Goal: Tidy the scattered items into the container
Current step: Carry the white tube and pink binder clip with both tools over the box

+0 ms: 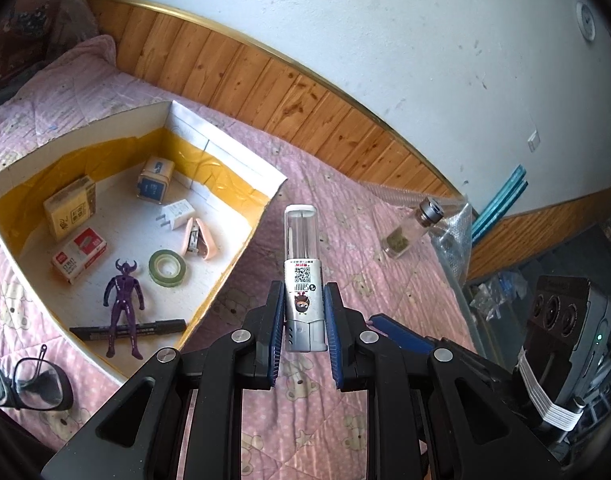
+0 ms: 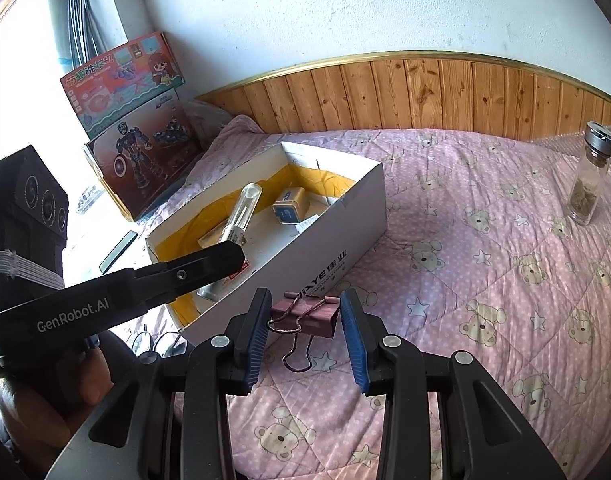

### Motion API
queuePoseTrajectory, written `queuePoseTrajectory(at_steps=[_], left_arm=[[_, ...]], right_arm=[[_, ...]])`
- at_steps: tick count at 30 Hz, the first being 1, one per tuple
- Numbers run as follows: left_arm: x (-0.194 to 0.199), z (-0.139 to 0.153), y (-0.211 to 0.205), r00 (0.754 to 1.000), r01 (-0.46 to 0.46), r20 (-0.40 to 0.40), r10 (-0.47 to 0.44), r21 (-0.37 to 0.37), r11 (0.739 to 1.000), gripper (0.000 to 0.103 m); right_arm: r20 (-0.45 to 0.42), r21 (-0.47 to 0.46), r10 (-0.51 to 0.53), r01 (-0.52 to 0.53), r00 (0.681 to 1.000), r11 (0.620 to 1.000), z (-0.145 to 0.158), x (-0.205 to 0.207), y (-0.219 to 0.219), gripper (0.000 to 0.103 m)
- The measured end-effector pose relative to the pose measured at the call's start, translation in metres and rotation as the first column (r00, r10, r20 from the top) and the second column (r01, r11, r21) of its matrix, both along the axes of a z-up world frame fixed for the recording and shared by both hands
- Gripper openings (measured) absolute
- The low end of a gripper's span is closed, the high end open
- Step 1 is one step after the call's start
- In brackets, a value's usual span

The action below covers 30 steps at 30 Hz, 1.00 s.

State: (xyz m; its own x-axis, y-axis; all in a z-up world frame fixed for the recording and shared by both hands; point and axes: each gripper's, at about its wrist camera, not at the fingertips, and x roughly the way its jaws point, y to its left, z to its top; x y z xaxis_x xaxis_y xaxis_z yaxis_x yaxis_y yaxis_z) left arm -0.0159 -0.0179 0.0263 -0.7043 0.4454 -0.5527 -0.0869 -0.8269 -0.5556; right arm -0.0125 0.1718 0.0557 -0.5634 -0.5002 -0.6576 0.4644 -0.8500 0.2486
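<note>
My left gripper is shut on a silver tube with a clear cap and holds it above the pink bedspread, right of the open cardboard box; the tube also shows in the right wrist view over the box. The box holds a purple figure, a tape roll, a pink stapler, a charger and small boxes. My right gripper is open, its fingers either side of a purple binder clip lying on the bedspread by the box.
A glass jar with a metal lid stands on the bed at the right; it also shows in the right wrist view. Black glasses lie left of the box. Toy boxes lean at the bed's head. Wood panelling lines the wall.
</note>
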Motion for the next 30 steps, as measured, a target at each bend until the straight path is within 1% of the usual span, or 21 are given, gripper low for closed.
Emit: queuePoseTrajectory(at_steps=[17, 24, 30], left_arm=[[-0.006, 0.001, -0.04, 0.998, -0.054, -0.007, 0.055, 0.04, 0.998, 0.02], [-0.013, -0.003, -0.056, 0.997, -0.082, 0.01, 0.081, 0.055, 0.995, 0.02], [-0.023, -0.006, -0.07, 0.994, -0.107, 0.027, 0.106, 0.052, 0.993, 0.02]], right_arm=[[-0.027, 0.018, 0.065, -0.065, 0.997, 0.998, 0.014, -0.012, -0.04, 0.037], [-0.036, 0.025, 0.094, -0.093, 0.995, 0.995, 0.018, -0.02, -0.056, 0.037], [-0.042, 0.036, 0.113, -0.111, 0.993, 0.993, 0.022, -0.033, -0.071, 0.037]])
